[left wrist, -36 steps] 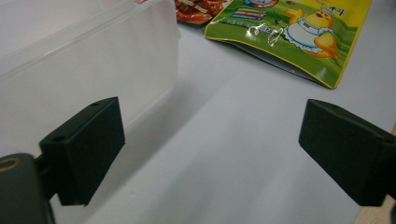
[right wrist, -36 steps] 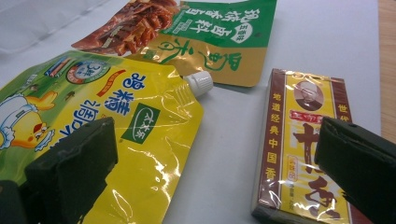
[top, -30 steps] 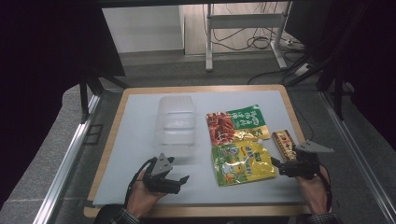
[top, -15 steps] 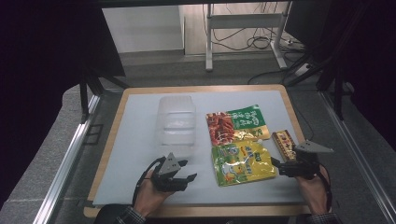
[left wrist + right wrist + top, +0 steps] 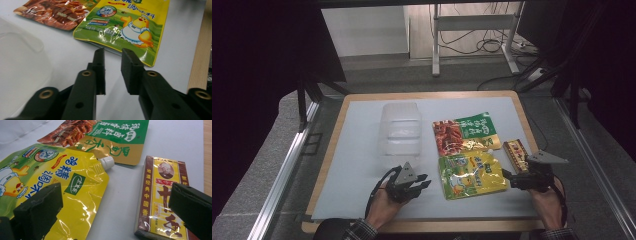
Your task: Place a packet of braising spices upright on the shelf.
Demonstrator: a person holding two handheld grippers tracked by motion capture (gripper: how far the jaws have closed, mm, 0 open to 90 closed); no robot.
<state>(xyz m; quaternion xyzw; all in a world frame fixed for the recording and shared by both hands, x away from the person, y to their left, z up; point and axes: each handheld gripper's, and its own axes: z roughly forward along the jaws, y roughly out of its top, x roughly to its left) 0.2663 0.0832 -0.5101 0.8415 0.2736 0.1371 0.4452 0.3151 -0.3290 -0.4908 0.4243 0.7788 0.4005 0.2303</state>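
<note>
My left gripper (image 5: 421, 182) lies low on the white mat, pointing right at a yellow spouted pouch (image 5: 472, 174). In the left gripper view its jaws (image 5: 113, 53) stand a narrow gap apart with nothing between them; they have just been closing. The yellow pouch (image 5: 130, 25) lies just beyond the tips. My right gripper (image 5: 507, 177) is wide open at the pouch's right edge. In the right gripper view (image 5: 115, 195) one jaw hangs over the yellow pouch (image 5: 57, 180) and the other over a brown-and-yellow box (image 5: 162, 195).
A clear plastic container (image 5: 401, 129) stands behind the left gripper. A red-and-green snack pouch (image 5: 464, 132) lies behind the yellow one, whose white cap (image 5: 106, 162) points at it. The box (image 5: 516, 154) lies near the wooden board's right edge (image 5: 523, 125).
The left hand has slid right toward the yellow pouch, and its jaws have narrowed. The right hand and the packages have stayed put.
</note>
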